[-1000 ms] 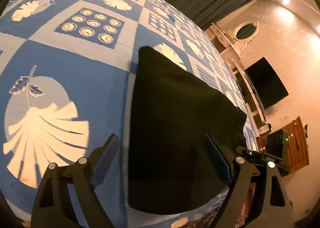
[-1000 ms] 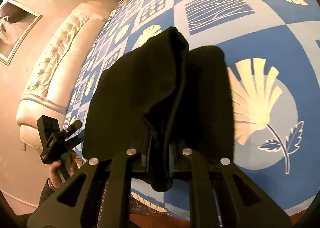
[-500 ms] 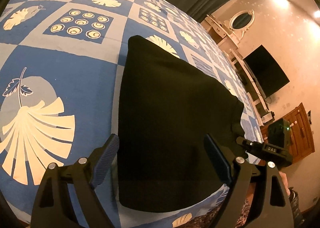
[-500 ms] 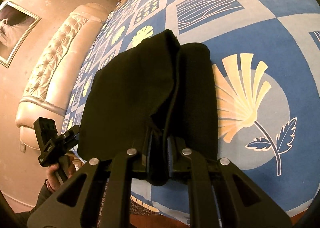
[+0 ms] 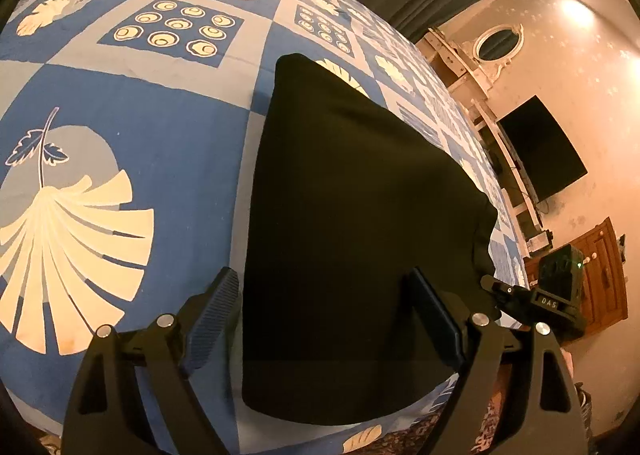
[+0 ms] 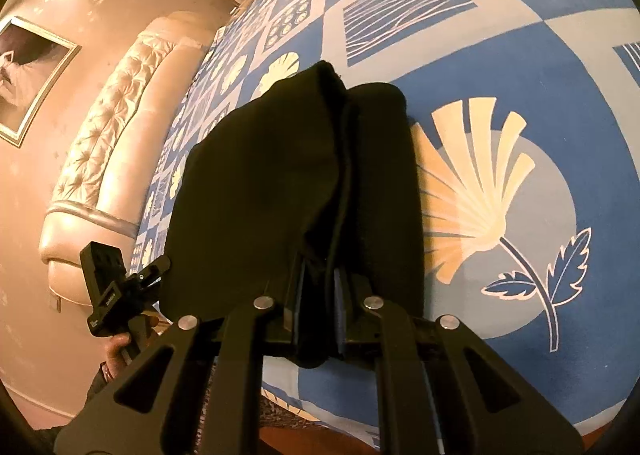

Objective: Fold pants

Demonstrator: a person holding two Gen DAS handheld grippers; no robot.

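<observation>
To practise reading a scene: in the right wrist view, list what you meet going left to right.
Framed picture → headboard → left gripper → black pants → fan-leaf print on the bedspread.

Both your wrist cameras look steeply down, close over the bed (image 5: 168,143); each view shares the black pants (image 5: 352,239) (image 6: 256,191) from opposite sides.

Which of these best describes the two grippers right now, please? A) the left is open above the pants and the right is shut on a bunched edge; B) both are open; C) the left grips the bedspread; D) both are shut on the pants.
A: the left gripper hangs open over the black pants, while the right gripper pinches a fold.
</observation>
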